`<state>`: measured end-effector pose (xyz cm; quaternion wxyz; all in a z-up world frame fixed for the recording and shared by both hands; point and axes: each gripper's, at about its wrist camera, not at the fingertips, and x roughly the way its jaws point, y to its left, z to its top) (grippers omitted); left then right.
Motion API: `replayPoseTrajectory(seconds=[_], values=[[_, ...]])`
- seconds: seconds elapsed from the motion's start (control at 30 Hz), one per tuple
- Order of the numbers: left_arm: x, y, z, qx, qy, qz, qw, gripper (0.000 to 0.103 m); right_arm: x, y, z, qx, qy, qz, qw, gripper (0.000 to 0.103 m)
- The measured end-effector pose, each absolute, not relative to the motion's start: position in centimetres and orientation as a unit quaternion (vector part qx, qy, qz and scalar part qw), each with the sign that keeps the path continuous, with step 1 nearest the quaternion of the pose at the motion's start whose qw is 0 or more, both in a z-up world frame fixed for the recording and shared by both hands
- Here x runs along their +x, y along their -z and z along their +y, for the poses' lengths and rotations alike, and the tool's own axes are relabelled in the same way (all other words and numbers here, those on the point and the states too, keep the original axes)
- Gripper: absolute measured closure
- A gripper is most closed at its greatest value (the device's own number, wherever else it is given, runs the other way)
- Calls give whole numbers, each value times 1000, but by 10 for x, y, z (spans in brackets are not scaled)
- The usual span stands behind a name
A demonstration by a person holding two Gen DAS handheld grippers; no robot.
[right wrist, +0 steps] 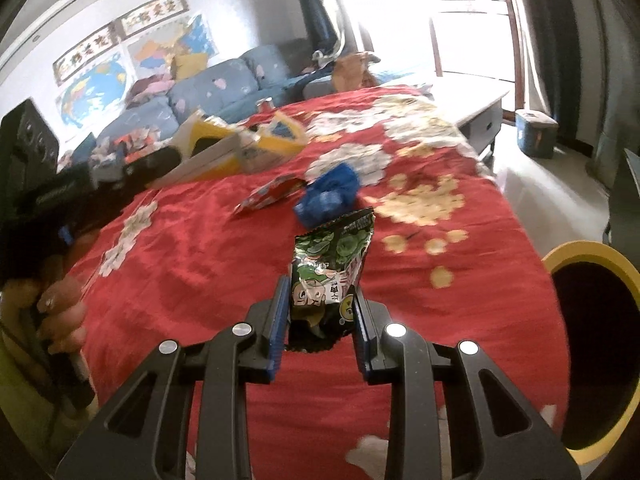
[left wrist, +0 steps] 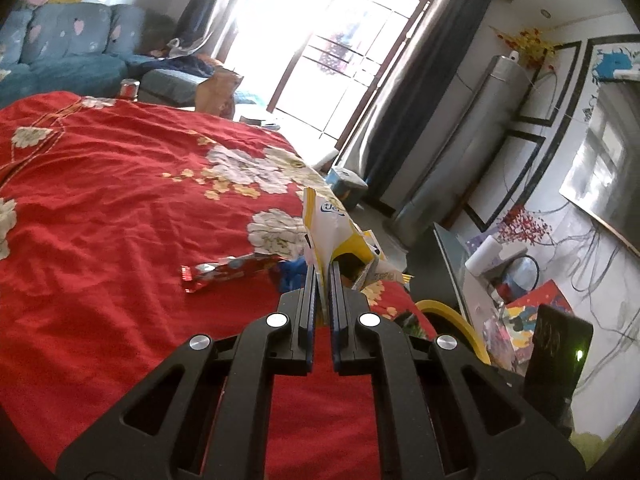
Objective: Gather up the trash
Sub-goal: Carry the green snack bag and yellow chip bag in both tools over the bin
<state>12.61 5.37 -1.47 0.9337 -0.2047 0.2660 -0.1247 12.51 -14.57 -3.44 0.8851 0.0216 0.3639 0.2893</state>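
Observation:
My left gripper point(left wrist: 322, 270) is shut on a yellow and white snack bag point(left wrist: 330, 232), held above the red floral cloth point(left wrist: 120, 208); the bag also shows in the right wrist view point(right wrist: 240, 148). My right gripper point(right wrist: 320, 288) is shut on a green snack packet point(right wrist: 330, 272) above the cloth point(right wrist: 200, 264). A red wrapper point(left wrist: 224, 272) lies on the cloth, also in the right wrist view point(right wrist: 268, 194). A crumpled blue item point(right wrist: 326, 194) lies beside it. A yellow-rimmed bin point(right wrist: 592, 344) stands at the table's right edge, also in the left wrist view point(left wrist: 456, 320).
A can point(left wrist: 129, 89) stands at the far edge of the cloth. A blue sofa point(left wrist: 64, 52) lies beyond. A blue box point(right wrist: 534, 132) sits on the floor near the curtains. A cluttered side unit point(left wrist: 500, 280) stands to the right.

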Motion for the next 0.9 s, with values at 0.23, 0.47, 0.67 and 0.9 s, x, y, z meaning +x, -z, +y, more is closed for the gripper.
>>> replayPoseTrajectory(seconds=[0.23, 0.47, 0.67, 0.9], values=[[125, 12, 34, -187, 138, 269, 935, 101, 130, 24, -175, 38, -261, 348, 900, 76], [125, 12, 13, -169, 154, 274, 934, 101, 138, 14, -207, 60, -228, 334, 913, 76], [125, 14, -5, -156, 169, 279, 932, 101, 142, 11, -237, 76, -199, 327, 921, 76], [125, 15, -30, -138, 186, 286, 930, 101, 147, 15, -261, 93, -170, 327, 925, 76]])
